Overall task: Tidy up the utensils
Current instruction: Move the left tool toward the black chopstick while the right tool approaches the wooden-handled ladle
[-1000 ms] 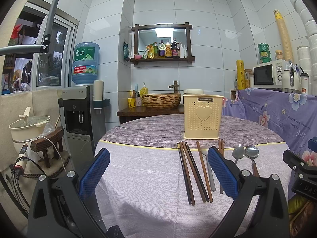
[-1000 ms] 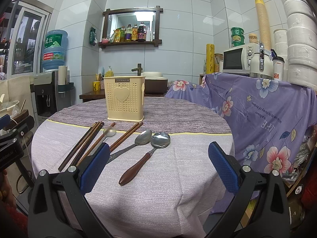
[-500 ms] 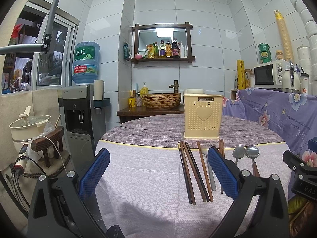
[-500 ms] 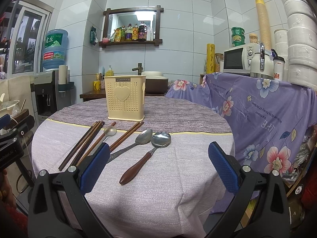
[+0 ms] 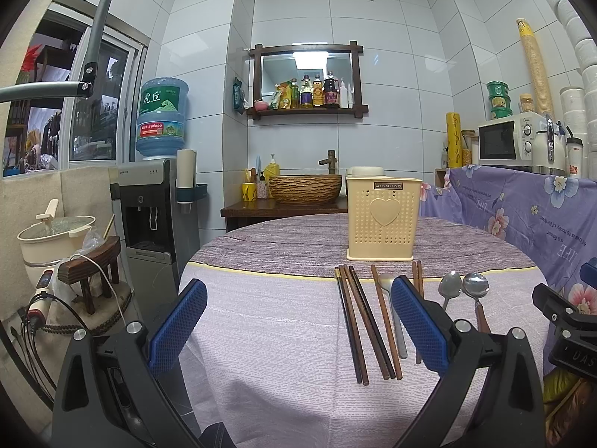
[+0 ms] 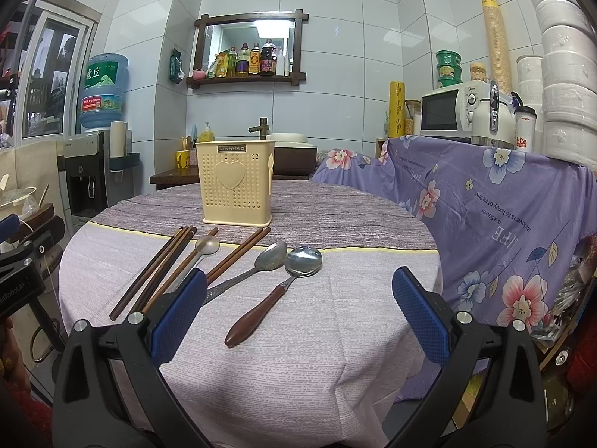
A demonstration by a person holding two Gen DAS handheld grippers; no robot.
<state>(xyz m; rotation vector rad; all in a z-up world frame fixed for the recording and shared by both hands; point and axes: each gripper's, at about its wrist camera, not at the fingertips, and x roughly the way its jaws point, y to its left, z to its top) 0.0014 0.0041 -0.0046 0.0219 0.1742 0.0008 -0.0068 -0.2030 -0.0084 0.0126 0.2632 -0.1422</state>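
Observation:
A cream perforated utensil holder [image 5: 383, 219] [image 6: 236, 183] with a heart on its front stands upright on the round table. In front of it lie several brown chopsticks [image 5: 363, 323] [image 6: 155, 270], a metal spoon [image 6: 261, 263], a spoon with a brown handle [image 6: 278, 291] and a pale spoon [image 6: 203, 248]. My left gripper [image 5: 298, 321] is open and empty above the table's near left part. My right gripper [image 6: 298, 311] is open and empty above the near edge, close to the brown-handled spoon.
The round table [image 5: 280, 336] has a lilac cloth. A counter draped in floral purple cloth [image 6: 503, 205] with a microwave [image 6: 449, 112] stands at the right. A water dispenser [image 5: 156, 201] and a pot [image 5: 52, 235] stand at the left. A basin [image 5: 305, 188] sits behind.
The right wrist view has shifted very slightly; the utensils and holder have not moved. Both grippers stay open.

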